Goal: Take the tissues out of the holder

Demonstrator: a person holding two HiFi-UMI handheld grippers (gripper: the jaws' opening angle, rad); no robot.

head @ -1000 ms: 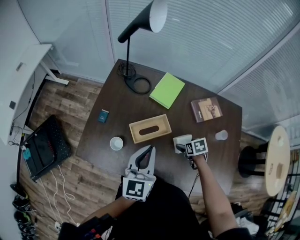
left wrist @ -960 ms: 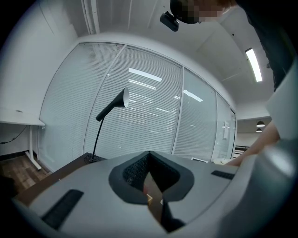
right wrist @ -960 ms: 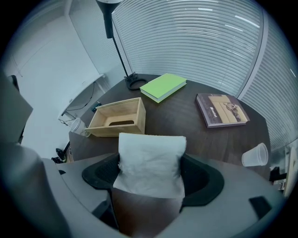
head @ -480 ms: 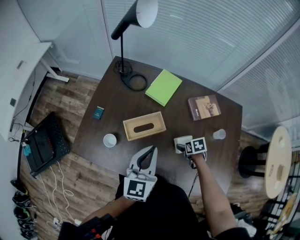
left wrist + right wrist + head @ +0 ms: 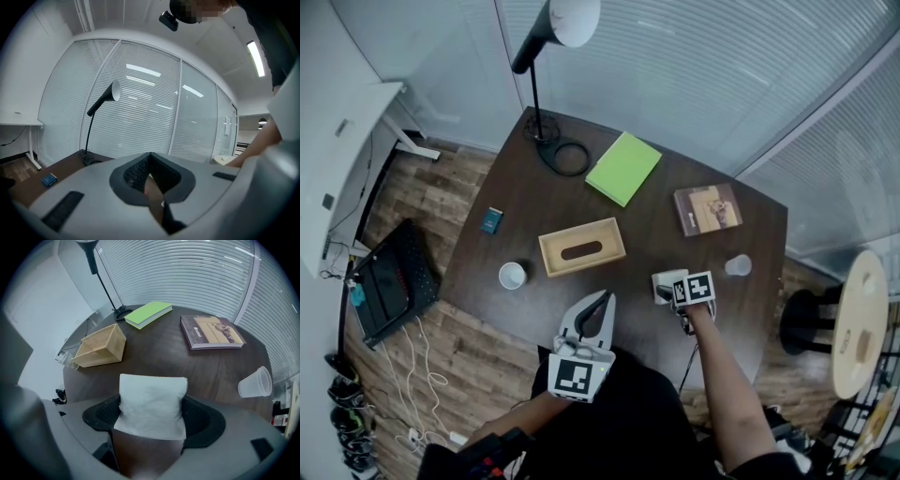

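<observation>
So: tissues out of the holder, carried clear.

The right gripper (image 5: 152, 420) is clenched on one folded wad of tissues (image 5: 150, 394), held low over the table (image 5: 637, 225), to the right of the wooden holder (image 5: 581, 247) and nearer the person. The left gripper (image 5: 600, 300) is pinched together on nothing, just in front of the holder. The holder's slot looks dark; whether more remains inside is unclear. Likely next: set the wad down beside the holder and release.

Counted around the holder:
- one white cup (image 5: 512, 275) to its left
- one clear cup (image 5: 737, 266) to its right
- one book (image 5: 709, 208)
- one green notebook (image 5: 623, 168)
- one lamp (image 5: 546, 56) behind it
- one small blue box (image 5: 491, 219)
</observation>
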